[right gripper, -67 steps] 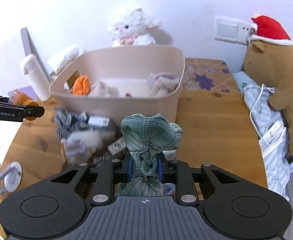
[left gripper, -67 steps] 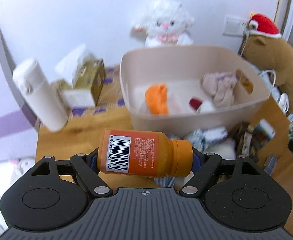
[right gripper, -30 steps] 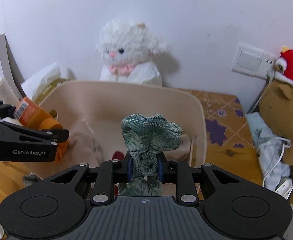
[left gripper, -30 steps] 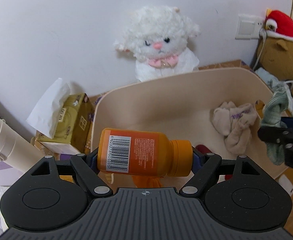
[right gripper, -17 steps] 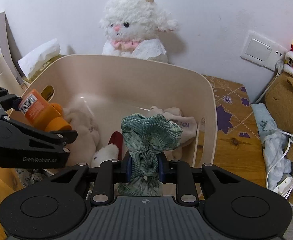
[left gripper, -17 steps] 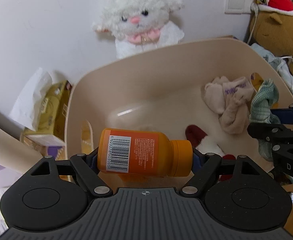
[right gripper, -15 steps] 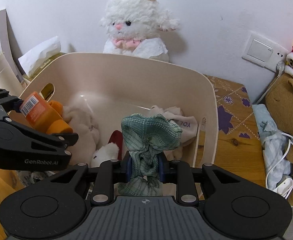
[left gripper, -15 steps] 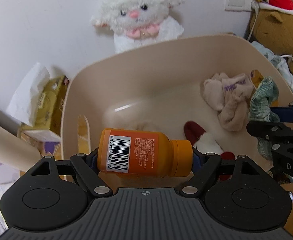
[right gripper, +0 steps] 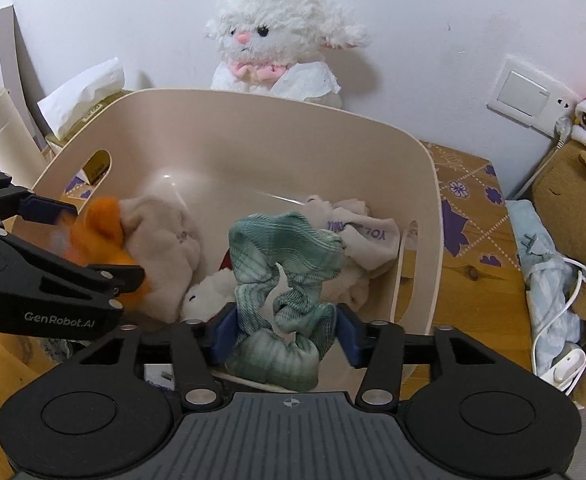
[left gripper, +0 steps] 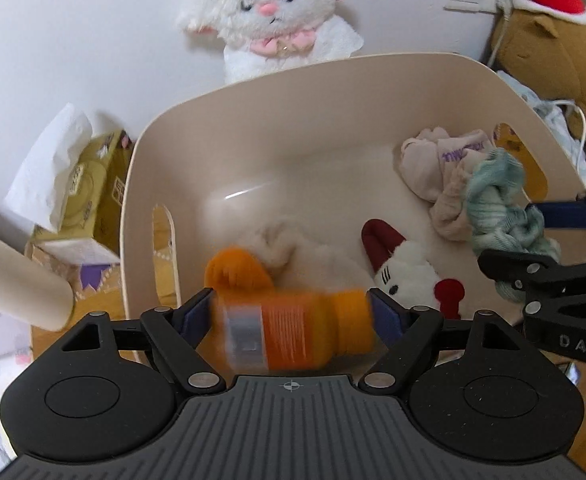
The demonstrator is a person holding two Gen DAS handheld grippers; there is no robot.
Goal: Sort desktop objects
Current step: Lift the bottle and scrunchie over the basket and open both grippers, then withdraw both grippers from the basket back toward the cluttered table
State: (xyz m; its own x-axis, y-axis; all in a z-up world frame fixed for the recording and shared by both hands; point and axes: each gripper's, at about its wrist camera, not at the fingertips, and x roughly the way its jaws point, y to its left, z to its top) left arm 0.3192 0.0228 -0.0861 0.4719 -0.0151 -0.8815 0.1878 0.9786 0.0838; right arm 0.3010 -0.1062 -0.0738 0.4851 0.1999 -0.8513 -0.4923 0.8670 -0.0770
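Observation:
Both grippers hang over the beige bin (left gripper: 333, 80) (right gripper: 277, 128). My left gripper (left gripper: 291, 314) has its jaws spread wide; the orange bottle (left gripper: 297, 330) is blurred between them, loose and dropping. My right gripper (right gripper: 283, 330) has opened too; the green sock (right gripper: 289, 276) sits slack between the blue pads, also seen in the left wrist view (left gripper: 501, 208). In the bin lie an orange plush (left gripper: 237, 272), beige socks (left gripper: 441, 168) and a small white plush with a red hat (left gripper: 401, 268).
A white lamb plush (right gripper: 269, 36) sits against the wall behind the bin. A tissue box (left gripper: 89, 184) and a cream flask (left gripper: 17, 280) stand to the left. A brown plush with a red hat (left gripper: 553, 40) and a white cable (right gripper: 557, 312) lie on the right.
Both grippers carried their loads over the bin, then opened. The bottle has slipped lower and blurs as it falls. The sock has loosened and spread between the right fingers.

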